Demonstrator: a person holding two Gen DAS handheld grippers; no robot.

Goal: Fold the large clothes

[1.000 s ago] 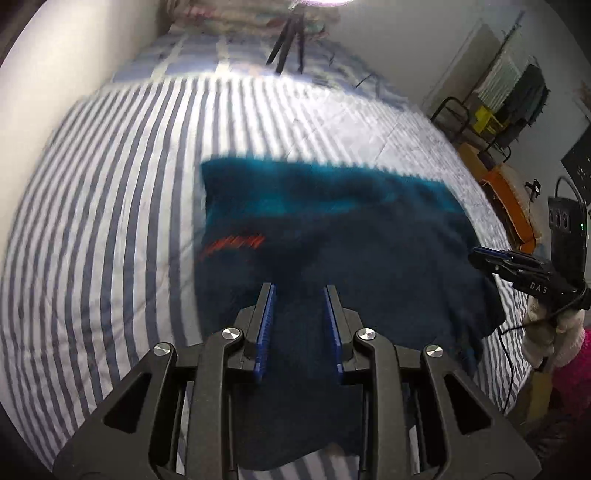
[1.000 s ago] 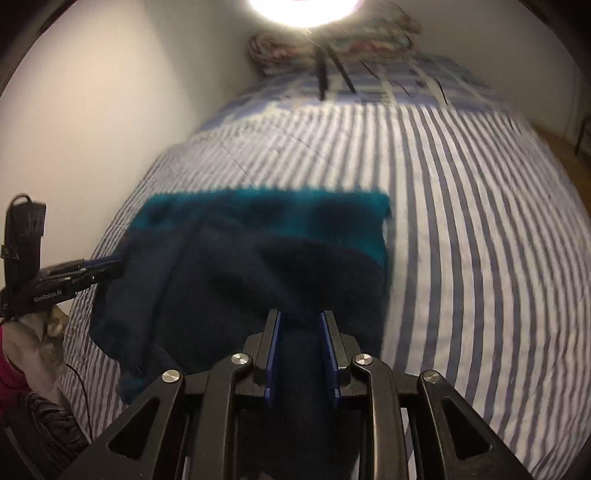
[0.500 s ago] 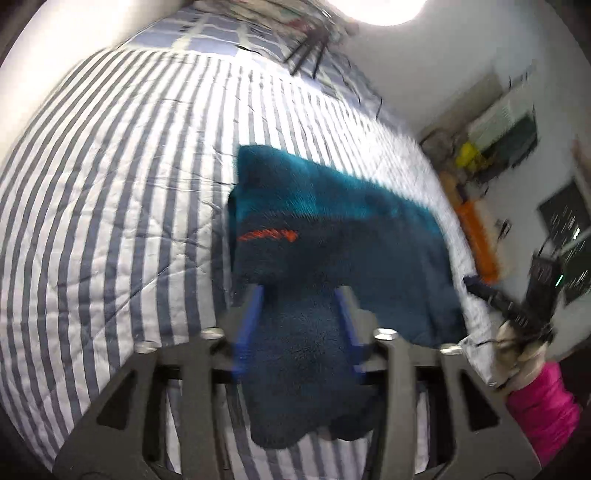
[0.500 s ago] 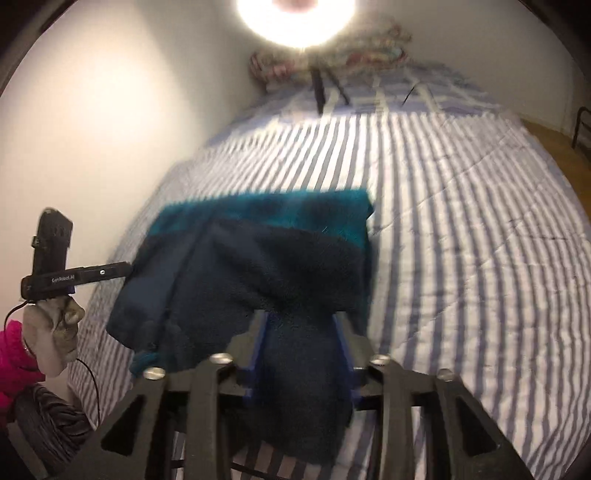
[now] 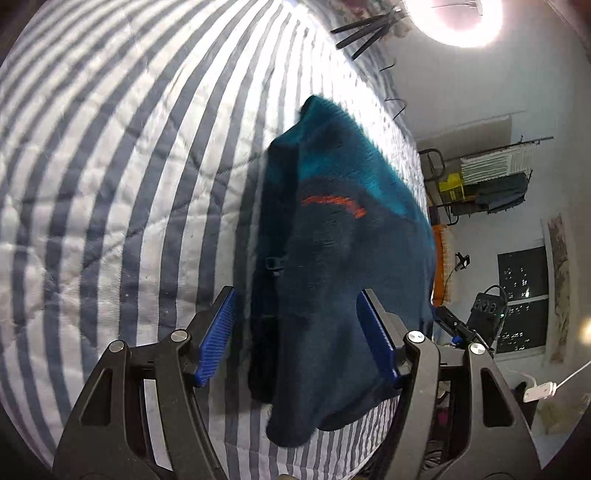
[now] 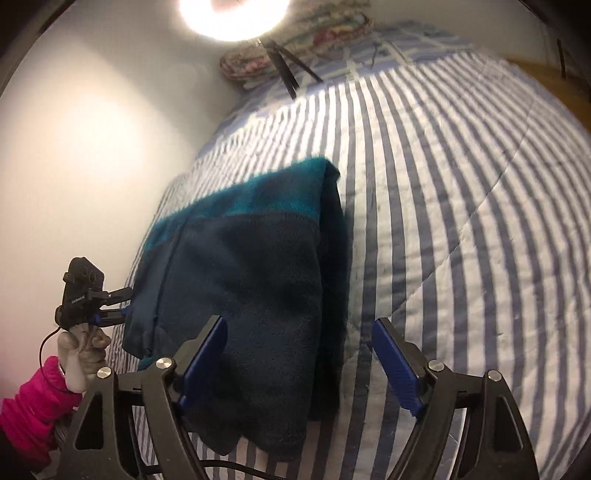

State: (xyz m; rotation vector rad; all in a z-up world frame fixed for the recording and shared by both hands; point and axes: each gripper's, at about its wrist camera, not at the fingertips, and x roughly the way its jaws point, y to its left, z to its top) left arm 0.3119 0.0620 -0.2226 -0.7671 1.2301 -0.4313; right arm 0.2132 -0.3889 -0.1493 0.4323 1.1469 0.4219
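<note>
A dark navy fleece garment [image 5: 332,266] with a teal band and an orange mark lies folded on the striped bed cover [image 5: 110,184]. My left gripper [image 5: 296,293] hovers over its near end. Its jaws are opening, the fleece lies below and between the blue pads [image 5: 218,332], and they do not press on it. In the right wrist view the same fleece [image 6: 251,280] lies under my right gripper [image 6: 300,322], whose jaws are also opening, clear of the cloth. The left gripper [image 6: 114,306], held by a hand with a pink sleeve [image 6: 33,402], is at the fleece's left edge.
Tripod legs [image 6: 288,74] and a bright ring light [image 6: 232,14] stand at the head of the bed beside a patterned bundle [image 6: 295,48]. A white wall [image 6: 92,147] runs along one side. A clothes rack [image 5: 491,177] and a dark window [image 5: 524,295] are beyond the other.
Both grippers have opened wide and let the fleece fold drop onto the bed. The left wrist view has rolled and sunk closer to the cloth.
</note>
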